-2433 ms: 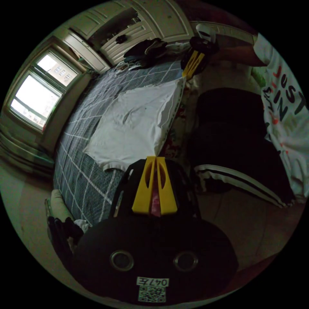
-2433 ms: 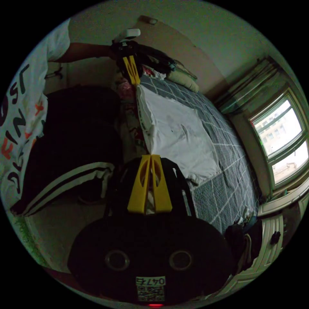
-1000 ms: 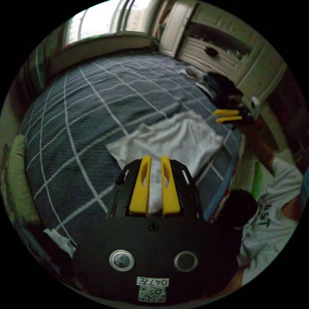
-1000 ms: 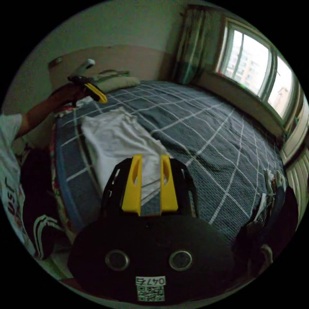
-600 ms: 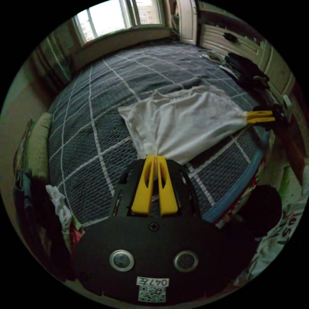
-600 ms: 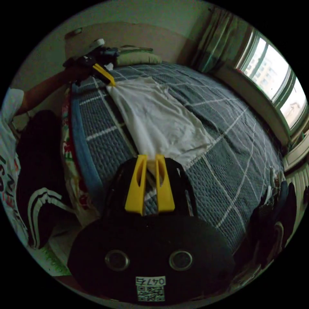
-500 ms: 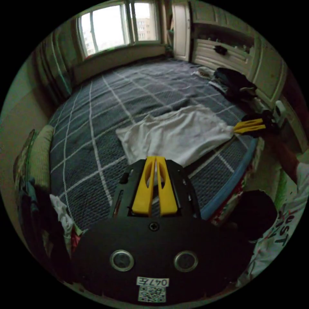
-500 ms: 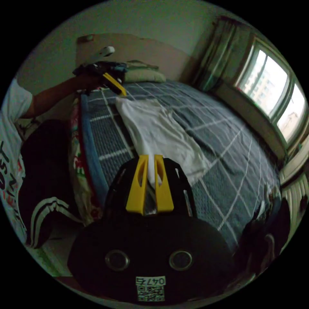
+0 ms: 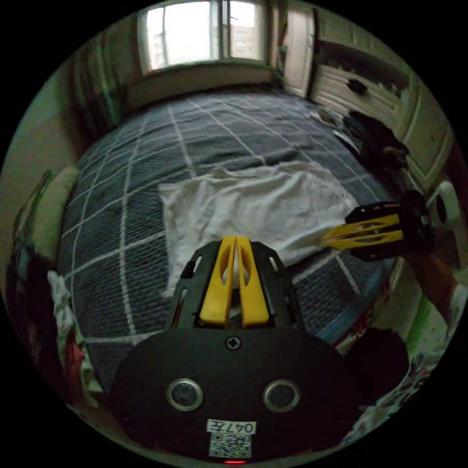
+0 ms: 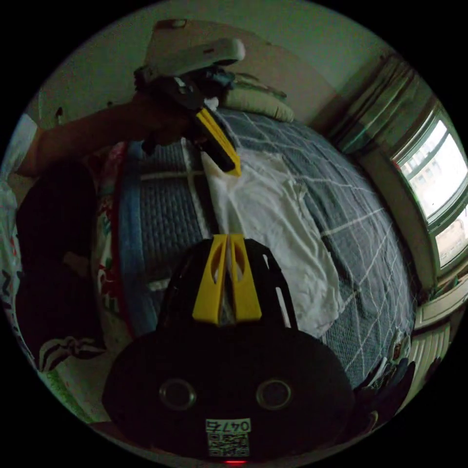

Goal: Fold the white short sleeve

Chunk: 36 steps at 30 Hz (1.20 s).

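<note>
The white shirt point(image 9: 253, 207) lies spread on my bed's grey checked cover point(image 9: 161, 141), near the edge by me; it's wrinkled, roughly rectangular, with one crumpled end toward the pillow point(image 10: 256, 100). My left gripper point(image 9: 236, 241) has its yellow jaws pressed together on the shirt's near edge. My right gripper point(image 10: 227, 239) is likewise pinched closed on the shirt point(image 10: 273, 229) hem at its end. In the left gripper view the right gripper point(image 9: 325, 240) reaches in sideways, tips at the shirt's edge. Dark clothes point(image 9: 378, 141) are piled at the far side by the cabinet.
</note>
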Motion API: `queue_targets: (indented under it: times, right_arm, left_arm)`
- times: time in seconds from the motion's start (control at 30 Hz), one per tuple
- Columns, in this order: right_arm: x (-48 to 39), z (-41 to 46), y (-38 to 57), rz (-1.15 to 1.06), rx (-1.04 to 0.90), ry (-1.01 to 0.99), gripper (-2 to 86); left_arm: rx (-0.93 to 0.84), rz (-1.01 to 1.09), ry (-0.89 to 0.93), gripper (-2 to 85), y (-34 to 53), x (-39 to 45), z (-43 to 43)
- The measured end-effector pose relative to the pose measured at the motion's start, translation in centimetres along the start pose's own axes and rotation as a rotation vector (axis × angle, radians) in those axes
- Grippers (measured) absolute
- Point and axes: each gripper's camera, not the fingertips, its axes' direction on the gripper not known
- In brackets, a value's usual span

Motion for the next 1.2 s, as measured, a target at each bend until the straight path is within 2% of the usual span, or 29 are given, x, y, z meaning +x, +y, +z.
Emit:
queue_targets:
  times: [0.13,0.2,0.3,0.37,0.47,0.6,0.7,0.83,0.87,0.93,1.0,1.1,1.2]
  right_arm:
    - [5.1,0.3,-2.0,0.075,0.103,0.048,1.2]
    - [7.9,2.2,-3.6,0.104,0.078,0.014,2.1]
    - [10.8,5.8,-7.1,0.075,0.092,-0.087,3.8]
    - [11.6,7.8,-9.5,0.031,0.12,-0.118,5.1]
    - [13.1,12.0,-13.4,-0.025,0.076,-0.13,9.7]
    - [15.8,18.1,-16.8,-0.05,-0.035,-0.255,12.4]
    - [17.1,21.0,-17.6,-0.063,-0.032,-0.324,12.0]
    - [18.6,24.9,-18.1,-0.065,-0.139,-0.373,12.2]
    - [18.8,25.1,-18.0,-0.067,-0.135,-0.379,11.6]
    - [18.6,24.8,-17.4,-0.162,-0.093,-0.387,5.0]
    - [18.1,24.4,-16.8,-0.23,-0.077,-0.323,2.0]
    - [18.1,23.4,-15.5,-0.279,-0.04,-0.292,0.7]
    - [20.4,21.5,-13.4,-0.23,0.045,-0.33,0.4]
  left_arm:
    - [0.058,-0.237,-0.145,0.9,2.7,-3.7,-1.9]
    - [0.084,-0.374,-0.194,3.8,3.7,-5.3,-2.5]
    - [0.143,-0.441,-0.112,11.5,4.6,-7.0,-2.7]
    - [0.108,-0.465,-0.016,15.6,5.0,-7.5,-1.3]
    - [0.036,-0.465,0.003,17.7,5.2,-7.8,1.1]
    - [-0.019,-0.44,0.007,17.2,5.5,-7.9,3.3]
    - [-0.027,-0.392,-0.029,12.1,5.5,-7.3,4.0]
    - [-0.019,-0.353,0.02,8.1,5.9,-6.8,5.2]
    - [-0.01,-0.354,0.034,6.8,6.0,-6.7,5.5]
    - [0.013,-0.35,0.091,5.4,6.3,-6.7,5.9]
    - [0.035,-0.357,0.111,4.6,6.4,-6.4,6.1]
    - [0.095,-0.352,0.153,3.6,6.4,-5.3,5.8]
    - [0.15,-0.326,0.215,3.1,5.7,-3.2,5.4]
